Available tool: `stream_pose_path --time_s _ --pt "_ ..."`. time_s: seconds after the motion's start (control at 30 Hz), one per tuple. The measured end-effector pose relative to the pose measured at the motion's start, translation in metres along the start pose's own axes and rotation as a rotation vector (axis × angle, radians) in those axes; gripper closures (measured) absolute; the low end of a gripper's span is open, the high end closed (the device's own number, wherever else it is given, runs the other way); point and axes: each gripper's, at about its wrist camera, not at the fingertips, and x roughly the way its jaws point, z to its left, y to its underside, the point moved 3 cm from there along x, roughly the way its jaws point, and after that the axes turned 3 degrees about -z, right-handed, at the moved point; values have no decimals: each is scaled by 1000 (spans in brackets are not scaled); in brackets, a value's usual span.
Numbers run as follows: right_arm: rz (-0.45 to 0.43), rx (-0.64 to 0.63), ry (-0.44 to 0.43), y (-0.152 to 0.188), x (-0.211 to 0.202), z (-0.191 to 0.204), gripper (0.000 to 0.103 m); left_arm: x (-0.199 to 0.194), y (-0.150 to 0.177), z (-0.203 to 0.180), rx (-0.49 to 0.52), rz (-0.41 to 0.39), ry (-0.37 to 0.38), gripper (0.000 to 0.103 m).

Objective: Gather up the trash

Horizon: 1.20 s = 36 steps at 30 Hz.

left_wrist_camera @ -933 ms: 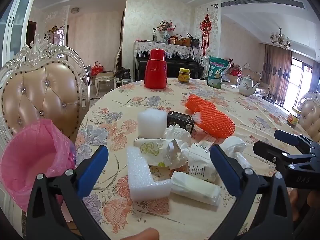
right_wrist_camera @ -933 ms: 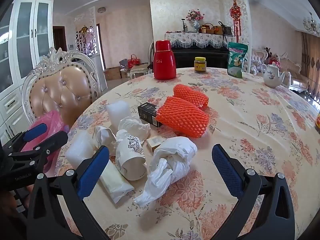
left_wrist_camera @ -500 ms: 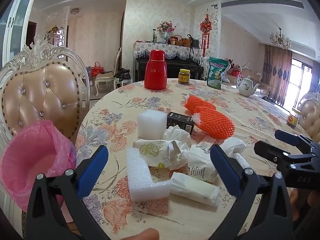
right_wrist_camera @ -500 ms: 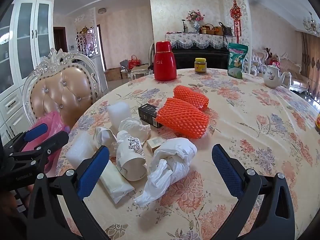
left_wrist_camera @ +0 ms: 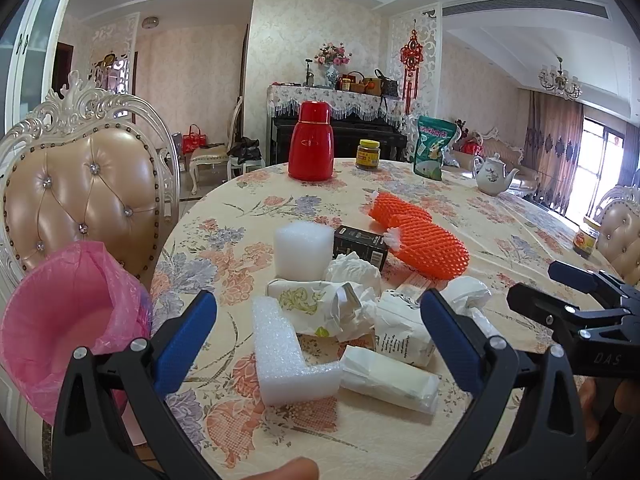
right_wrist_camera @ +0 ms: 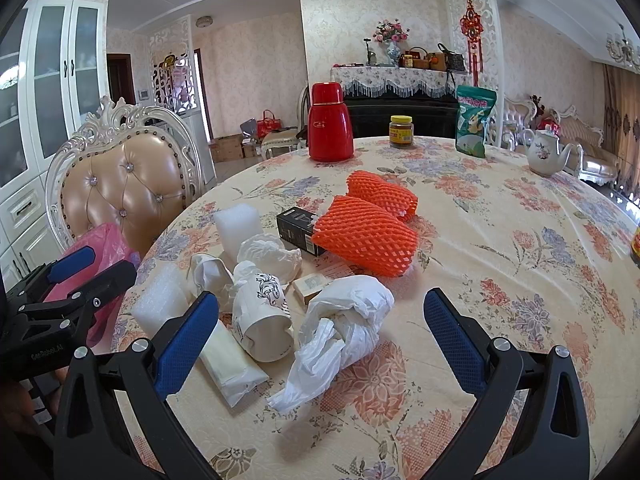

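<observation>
Trash lies heaped on the floral table: an L-shaped white foam piece (left_wrist_camera: 280, 356), a foam block (left_wrist_camera: 303, 250), crushed paper cups (left_wrist_camera: 316, 308), a black box (left_wrist_camera: 360, 244), two orange foam nets (left_wrist_camera: 428, 246) and a white plastic bag (right_wrist_camera: 344, 320). A pink-lined bin (left_wrist_camera: 56, 316) stands left of the table by a chair. My left gripper (left_wrist_camera: 318, 338) hangs open just short of the L-shaped foam. My right gripper (right_wrist_camera: 322, 336) is open in front of the plastic bag and a printed paper cup (right_wrist_camera: 262, 316). Nothing sits between either pair of fingers.
A red thermos (left_wrist_camera: 311, 148), a jar (left_wrist_camera: 367, 154), a green pouch (left_wrist_camera: 434, 148) and a teapot (left_wrist_camera: 492, 174) stand at the table's far side. A padded chair (left_wrist_camera: 80, 196) is at the left. Another jar (left_wrist_camera: 586, 238) sits near the right edge.
</observation>
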Motion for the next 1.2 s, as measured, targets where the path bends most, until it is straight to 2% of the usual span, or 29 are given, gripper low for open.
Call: stream_pose_path --time_s 1.2 --pt "1 2 -1 1 0 2 7 0 -3 -4 4 -13 8 4"
